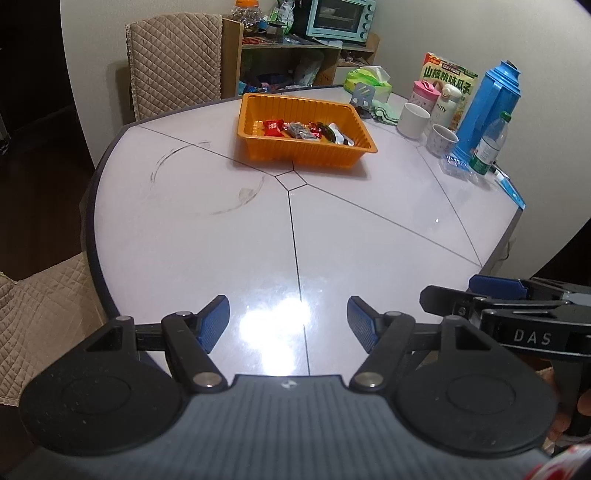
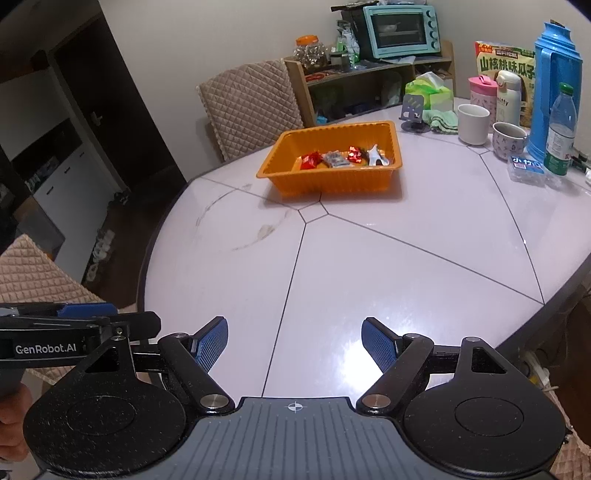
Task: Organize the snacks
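A pale, glossy round table, crossed by thin dark seams and marked with a faint ring stain, fills the room's corner. The orange tray sits past the table's centre, holding wrapped snacks. Beyond the tray, quilted chairs and a wooden shelf with a mint toaster oven; right of it, cups, a blue thermos and a bottle. Left gripper and right gripper hover near the table's front edge, jaws released, empty.
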`<state>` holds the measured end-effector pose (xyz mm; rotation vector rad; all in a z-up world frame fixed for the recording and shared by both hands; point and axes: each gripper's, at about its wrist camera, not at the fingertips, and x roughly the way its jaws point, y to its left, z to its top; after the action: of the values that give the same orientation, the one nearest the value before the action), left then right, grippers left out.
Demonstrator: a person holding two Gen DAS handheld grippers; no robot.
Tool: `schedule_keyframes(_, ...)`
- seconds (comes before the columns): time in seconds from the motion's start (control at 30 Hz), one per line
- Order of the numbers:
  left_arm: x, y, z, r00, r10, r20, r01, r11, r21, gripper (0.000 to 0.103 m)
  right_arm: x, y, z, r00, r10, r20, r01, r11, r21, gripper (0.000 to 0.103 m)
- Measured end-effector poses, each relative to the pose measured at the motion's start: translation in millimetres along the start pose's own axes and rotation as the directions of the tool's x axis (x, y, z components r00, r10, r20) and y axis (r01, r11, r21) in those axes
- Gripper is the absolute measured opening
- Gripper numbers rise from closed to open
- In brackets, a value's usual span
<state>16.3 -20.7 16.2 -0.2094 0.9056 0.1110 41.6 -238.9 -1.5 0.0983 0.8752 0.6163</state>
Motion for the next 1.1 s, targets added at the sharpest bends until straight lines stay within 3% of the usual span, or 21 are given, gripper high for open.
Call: schedule_keyframes(1.1, -5.2, 2.8, -6.6, 1.000, -0.020, -0.008, 0.020, 1.000, 0.013, 0.068, -1.4, 4.0, -7.5, 1.000, -0.018, -0.004, 0.018, 1.000, 0.001, 0.079)
